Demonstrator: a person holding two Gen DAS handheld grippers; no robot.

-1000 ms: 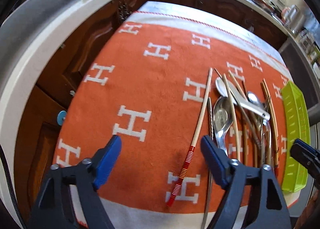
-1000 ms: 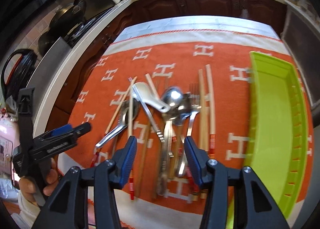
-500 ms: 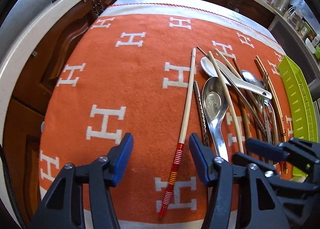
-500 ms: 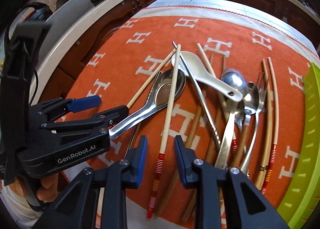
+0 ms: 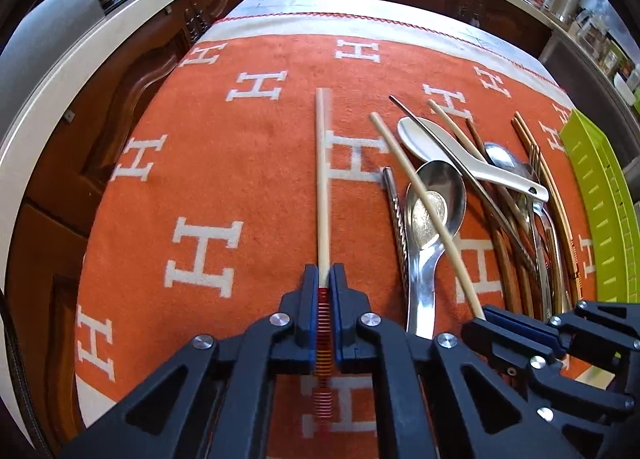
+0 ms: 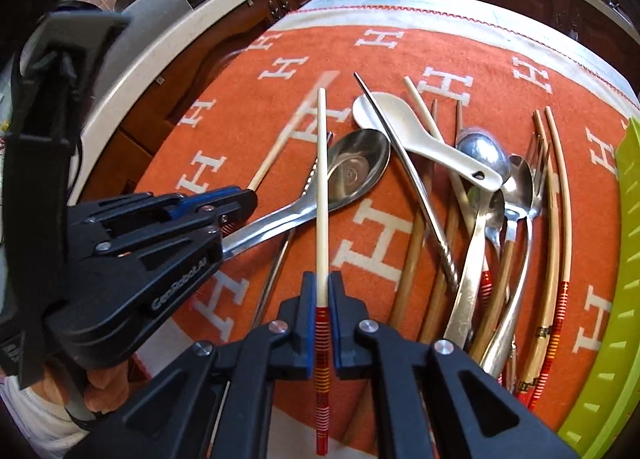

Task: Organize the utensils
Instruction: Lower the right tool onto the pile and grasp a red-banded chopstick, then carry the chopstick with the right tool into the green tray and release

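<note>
An orange blanket (image 5: 248,195) with white H letters covers the table. On it lies a pile of spoons, chopsticks and a fork: a white spoon (image 6: 416,135), a big shiny spoon (image 5: 434,203), brown chopsticks (image 6: 412,263). A green tray (image 5: 604,211) sits at the right edge.

both wrist views low, close, looking forward along their fingers – sharing the utensil pile (image 5: 472,195) on orange cloth (image 5: 224,179)

Black tool (image 5: 324,283) frames, blue pads, silver screws.
</note>
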